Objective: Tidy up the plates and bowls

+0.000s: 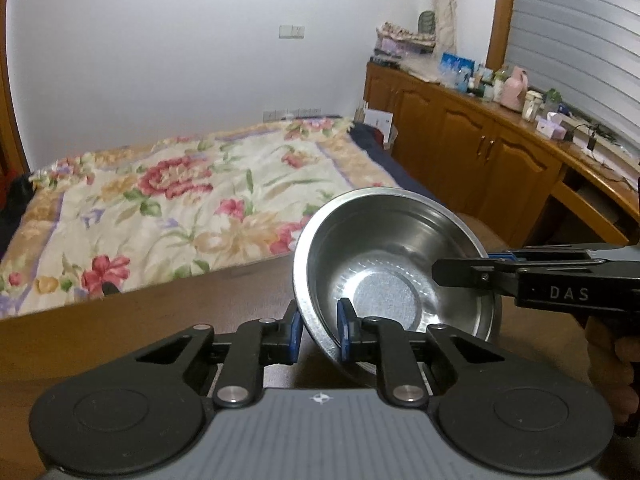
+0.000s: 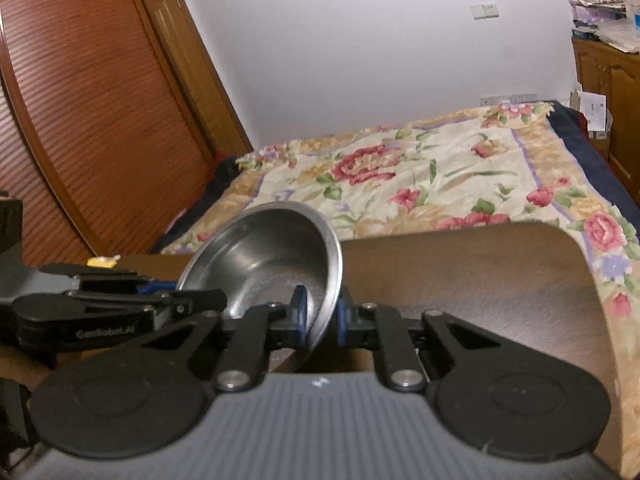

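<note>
We see one bed [image 1: 192, 208] under a floral quilt, filling the room behind one dark brown table [image 2: 460, 280]; the table's far edge runs along the bed, and its far right corner is rounded. White walls [image 1: 180, 48] close the room. One slatted wooden wardrobe door [image 2: 80, 120] stands to the left in the right wrist view, and one long run of wooden cabinets [image 1: 460, 140], its top crowded with small items, lines the right side in the left wrist view

We count one steel bowl [image 1: 396, 264], two grippers, and no plates in view. The bowl is over the near part of the table, tilted steeply, its round opening facing up and toward the cameras. Whether its base touches the table we cannot tell

The left gripper [image 1: 318, 334] is clamped on the near left part of the bowl's rim, one blue pad outside the wall and one inside. The right gripper [image 2: 322, 318] is clamped on the opposite part of the rim in the same way. Each gripper appears side-on in the other's view. Part of a hand [image 1: 616, 364] holds the right gripper's handle
</note>
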The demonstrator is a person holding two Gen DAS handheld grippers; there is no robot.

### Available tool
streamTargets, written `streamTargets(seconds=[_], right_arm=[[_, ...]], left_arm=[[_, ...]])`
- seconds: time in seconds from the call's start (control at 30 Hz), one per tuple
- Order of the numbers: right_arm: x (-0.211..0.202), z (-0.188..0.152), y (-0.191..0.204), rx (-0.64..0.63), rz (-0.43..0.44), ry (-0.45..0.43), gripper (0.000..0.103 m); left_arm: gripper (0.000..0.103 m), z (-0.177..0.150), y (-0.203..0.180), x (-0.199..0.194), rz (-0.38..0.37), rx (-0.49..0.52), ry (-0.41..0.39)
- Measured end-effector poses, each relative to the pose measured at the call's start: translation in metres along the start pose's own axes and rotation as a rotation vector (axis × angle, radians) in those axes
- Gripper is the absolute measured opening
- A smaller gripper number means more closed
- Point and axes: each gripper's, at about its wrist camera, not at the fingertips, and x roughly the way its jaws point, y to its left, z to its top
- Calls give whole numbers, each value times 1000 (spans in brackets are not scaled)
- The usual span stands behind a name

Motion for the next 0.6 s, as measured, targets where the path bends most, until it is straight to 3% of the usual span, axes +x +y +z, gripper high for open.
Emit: streamTargets(seconds=[0.6], right_arm=[[-63,19,33,-58,11,-121,16]], left_arm=[[20,10,-16,-77,-10,34,-110]])
